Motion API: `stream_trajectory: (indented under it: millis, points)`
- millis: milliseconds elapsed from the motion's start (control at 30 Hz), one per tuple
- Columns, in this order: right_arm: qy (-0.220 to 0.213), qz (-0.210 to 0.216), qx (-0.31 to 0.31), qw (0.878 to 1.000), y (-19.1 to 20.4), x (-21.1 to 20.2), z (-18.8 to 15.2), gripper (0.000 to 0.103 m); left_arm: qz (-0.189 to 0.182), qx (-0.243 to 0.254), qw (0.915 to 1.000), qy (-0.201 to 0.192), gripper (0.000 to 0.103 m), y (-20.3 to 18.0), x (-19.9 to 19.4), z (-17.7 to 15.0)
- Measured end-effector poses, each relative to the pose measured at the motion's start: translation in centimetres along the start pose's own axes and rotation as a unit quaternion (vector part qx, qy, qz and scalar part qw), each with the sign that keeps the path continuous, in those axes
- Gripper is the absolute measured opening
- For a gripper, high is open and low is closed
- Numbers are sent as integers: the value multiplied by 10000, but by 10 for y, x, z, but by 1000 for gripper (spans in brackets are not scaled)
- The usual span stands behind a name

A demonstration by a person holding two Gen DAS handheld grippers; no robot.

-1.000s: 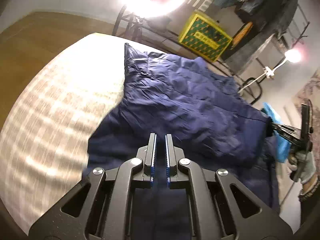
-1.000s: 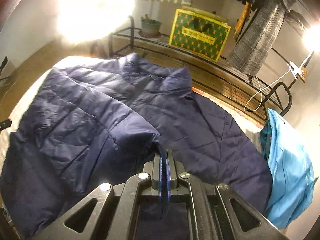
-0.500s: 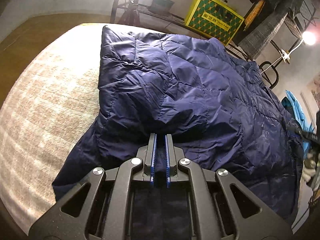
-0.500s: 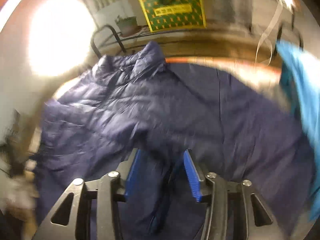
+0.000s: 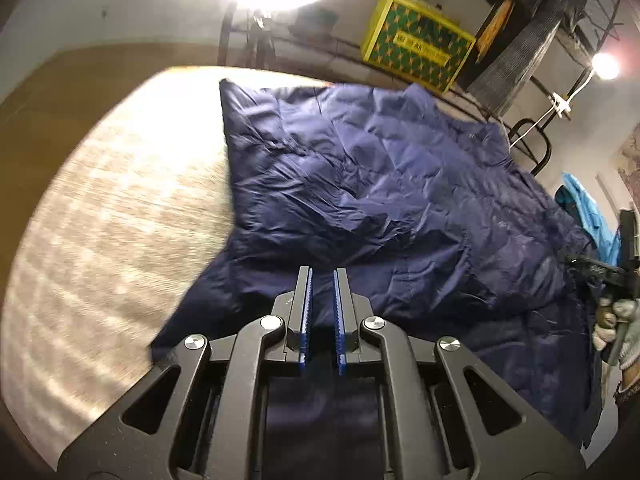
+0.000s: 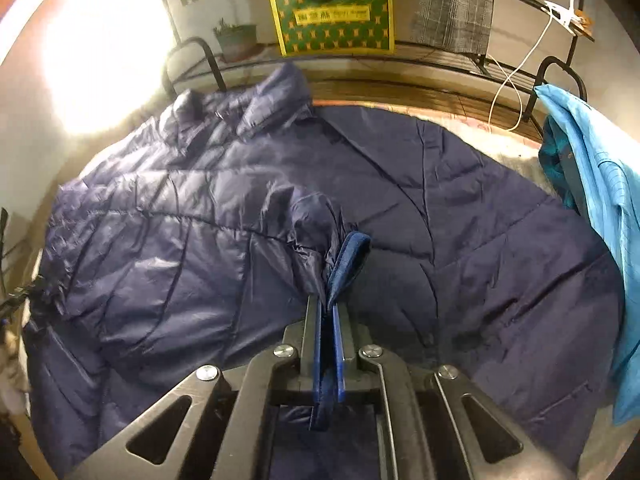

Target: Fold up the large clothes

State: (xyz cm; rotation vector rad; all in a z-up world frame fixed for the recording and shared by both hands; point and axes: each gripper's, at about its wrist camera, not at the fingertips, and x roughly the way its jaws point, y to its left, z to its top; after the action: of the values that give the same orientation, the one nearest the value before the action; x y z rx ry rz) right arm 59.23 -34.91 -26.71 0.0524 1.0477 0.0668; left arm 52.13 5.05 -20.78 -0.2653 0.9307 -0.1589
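Note:
A large navy quilted jacket [image 5: 380, 184] lies spread on a bed, also in the right wrist view [image 6: 200, 220]. My left gripper [image 5: 322, 276] sits over its near edge, jaws a narrow gap apart with dark fabric below them; I cannot tell if fabric is pinched. My right gripper [image 6: 329, 300] is shut on the jacket's sleeve cuff [image 6: 348, 256], which sticks up between the pads. The right gripper shows at the far right of the left view [image 5: 612, 272], held by a gloved hand.
The light patterned bed cover [image 5: 100, 220] is bare left of the jacket. A bright blue garment [image 6: 596, 200] hangs at the right edge. Behind the bed stand a metal rack, a yellow-green box [image 6: 332, 12], hanging clothes and a bright lamp [image 6: 96, 52].
My right gripper was open half a second ago and has shut on the sleeve cuff. The left gripper has drawn back slightly; the jacket's folded part has shifted.

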Motion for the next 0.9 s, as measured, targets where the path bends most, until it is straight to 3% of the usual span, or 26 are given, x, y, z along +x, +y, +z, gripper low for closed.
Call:
stream_trajectory:
  millis: [100, 167, 367, 567, 600, 700, 733, 900]
  points:
    - [118, -77, -180, 9997, 5, 4, -5, 13, 24, -18, 9999, -130, 8, 2, -28, -7]
    - [-1, 9, -58, 10000, 2, -6, -9, 29, -39, 37, 9997, -225, 8, 0, -51, -14]
    - [-561, 555, 335, 9963, -7, -76, -36, 34, -93, 431, 9976, -542, 8, -21, -124, -38]
    - [-1078, 751, 677, 9890, -31, -166, -109, 43, -390, 324, 9945, -911, 8, -34, -199, -72]
    - [-1122, 730, 736, 9883, -37, -177, -122, 43, -450, 293, 9940, -955, 12, -36, -210, -79]
    - [-1231, 574, 972, 9859, -60, -211, -165, 47, -629, 254, 9921, -1059, 37, -42, -235, -98]
    - [-1275, 510, 1095, 9845, -70, -224, -184, 50, -669, 258, 9915, -1086, 41, -44, -242, -103]
    - [-1244, 198, 1541, 9800, -112, -258, -254, 54, -824, 462, 9906, -989, 41, -66, -267, -140]
